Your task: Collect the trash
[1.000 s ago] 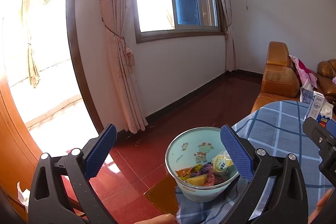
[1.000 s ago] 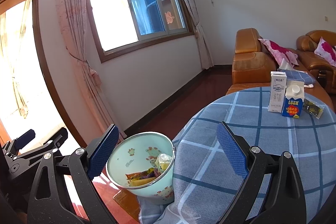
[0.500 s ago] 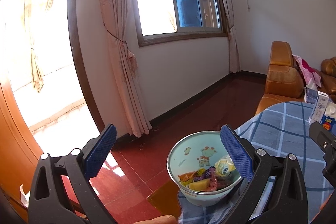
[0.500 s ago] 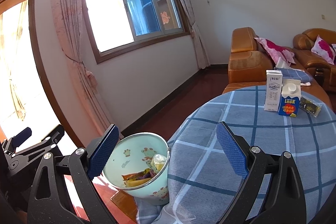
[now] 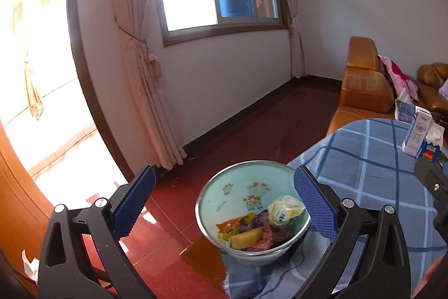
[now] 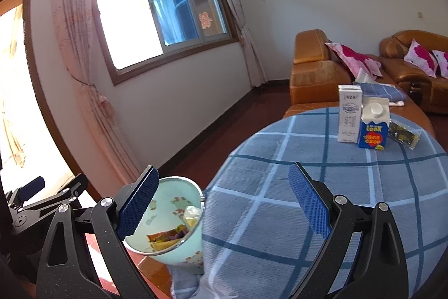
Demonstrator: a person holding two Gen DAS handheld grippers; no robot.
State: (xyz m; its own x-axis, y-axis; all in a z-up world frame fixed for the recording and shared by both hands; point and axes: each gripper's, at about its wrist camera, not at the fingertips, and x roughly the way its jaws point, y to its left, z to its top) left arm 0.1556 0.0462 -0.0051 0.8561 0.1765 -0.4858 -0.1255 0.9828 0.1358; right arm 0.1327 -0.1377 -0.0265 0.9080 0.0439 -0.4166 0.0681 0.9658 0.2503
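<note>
A pale green bin (image 5: 252, 192) with cartoon animals stands beside the round table and holds several wrappers (image 5: 260, 226). It also shows in the right wrist view (image 6: 173, 215). My left gripper (image 5: 224, 203) is open and empty, above and just short of the bin. My right gripper (image 6: 224, 201) is open and empty over the table's near edge. On the far side of the blue checked tablecloth (image 6: 336, 187) stand a white carton (image 6: 348, 114), a blue carton (image 6: 373, 128) and a dark packet (image 6: 403, 133).
Brown leather sofas (image 6: 316, 74) with pink cushions (image 6: 352, 60) stand behind the table. A red tiled floor (image 5: 252, 131) runs to the wall with a window and curtains (image 5: 140, 74). A folded blue cloth (image 6: 383, 91) lies behind the cartons.
Both grippers have pulled back and risen slightly; the bin and table sit a little lower and farther in view. Jaws stay open.
</note>
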